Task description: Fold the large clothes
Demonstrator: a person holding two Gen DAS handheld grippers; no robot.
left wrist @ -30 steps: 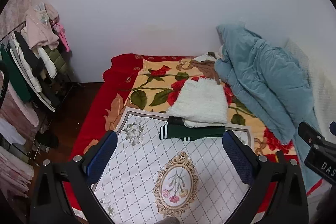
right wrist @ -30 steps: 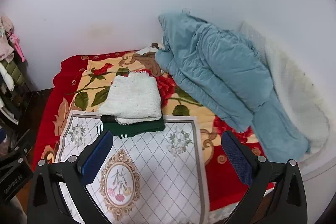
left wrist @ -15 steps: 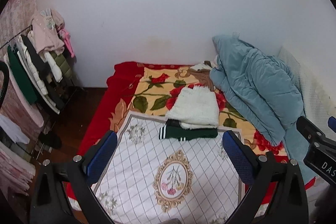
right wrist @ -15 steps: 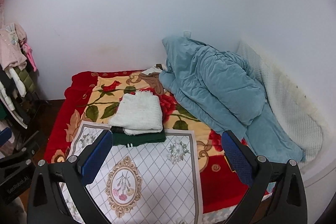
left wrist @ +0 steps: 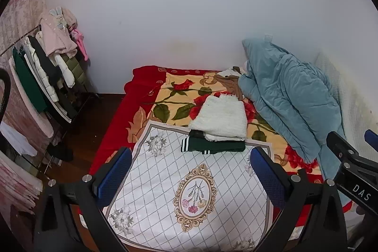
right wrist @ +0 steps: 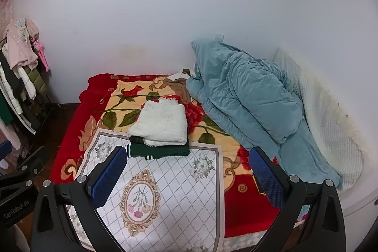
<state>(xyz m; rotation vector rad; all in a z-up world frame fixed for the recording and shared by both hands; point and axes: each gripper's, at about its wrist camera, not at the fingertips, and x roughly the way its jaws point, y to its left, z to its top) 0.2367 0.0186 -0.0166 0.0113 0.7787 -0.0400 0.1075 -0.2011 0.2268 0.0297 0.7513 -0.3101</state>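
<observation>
1. Plain white wall [left wrist: 189, 15]; clothes rack [left wrist: 47, 77] at left.
2. Plush red floral blanket [right wrist: 146, 96] covers the bed.
3. Quilted teal duvet [right wrist: 248, 96], bunched against the wall.
4. Smooth lattice-print mat [left wrist: 189, 181] lies flat.
5. Fuzzy white sweater [right wrist: 163, 124], folded square, rests atop folded green garment [right wrist: 163, 150] at the mat's far edge.
6. Left gripper [left wrist: 191, 171] and right gripper [right wrist: 186, 171]: jaws wide apart, holding nothing.

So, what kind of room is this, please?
Most likely a home bedroom. A bed with a red flowered blanket stands against the wall, a blue quilt lies bunched on it, and a clothes rack full of hanging garments stands beside it.
</observation>
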